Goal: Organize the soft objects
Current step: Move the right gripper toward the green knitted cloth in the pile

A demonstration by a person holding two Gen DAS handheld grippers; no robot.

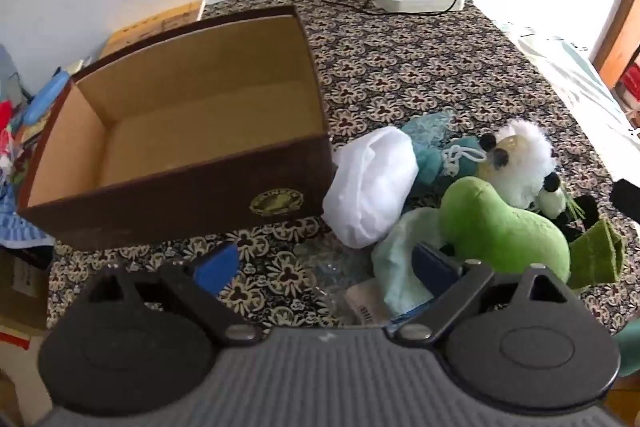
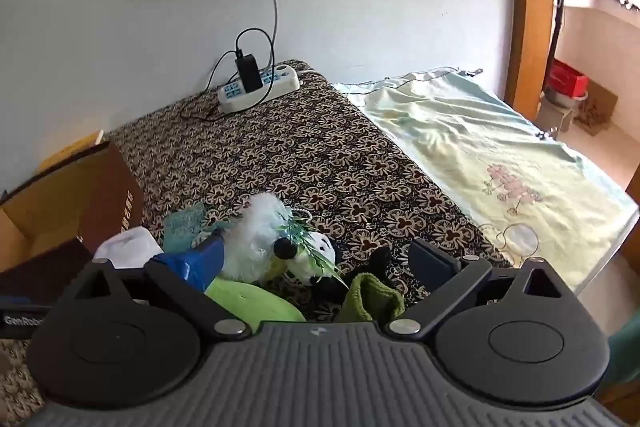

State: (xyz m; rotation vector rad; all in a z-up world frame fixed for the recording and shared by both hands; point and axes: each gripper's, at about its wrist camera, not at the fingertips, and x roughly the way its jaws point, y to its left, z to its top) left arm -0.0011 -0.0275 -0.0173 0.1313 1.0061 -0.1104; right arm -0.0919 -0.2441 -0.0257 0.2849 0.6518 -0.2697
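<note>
1. The panda toy (image 1: 554,199) lies partly hidden under the green plush (image 1: 500,223).
2. The gold emblem (image 1: 275,205) on the brown box (image 1: 180,203) is too blurred to read.
3. The clutter (image 1: 16,131) past the table's left edge is cut off.

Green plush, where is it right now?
In the left wrist view, the green plush lies low right, between the white pouch and the panda.

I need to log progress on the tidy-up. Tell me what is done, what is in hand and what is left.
Done: nothing yet; the brown box shows only its bare cardboard floor.
In hand: nothing. The left gripper and the right gripper are both open, poised over the pile.
Left: everything. The white bundle, green plush, panda toy and teal pouch all lie on the patterned cloth beside the box.
</note>
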